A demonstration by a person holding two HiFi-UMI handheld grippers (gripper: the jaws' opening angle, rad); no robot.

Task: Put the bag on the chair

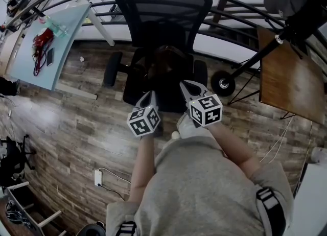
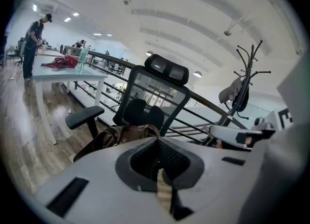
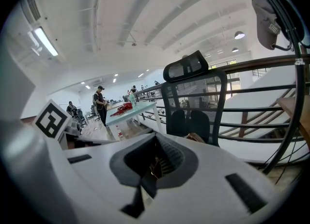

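Bag (image 1: 166, 59) looks to be on the chair (image 1: 162, 5) seat already, up against the backrest, so placing seems done and what's left is backing off clean. Left tongs (image 1: 149, 97) are closed to a thin slit w/ nothing in them. Right tongs (image 1: 185, 85) are closed too. Both sit at the seat's front edge, apart from the bag. Best move imo: pull both straight back and low, stay clear of the handles so nothing drags the bag fwd, and check it sits stable. Hard to read: dark bag on dark seat, outline is mushy from the head view. Gripper views show only its top over the tong bodies. There's a brownish sliver in the right slit – can't tell what it is.
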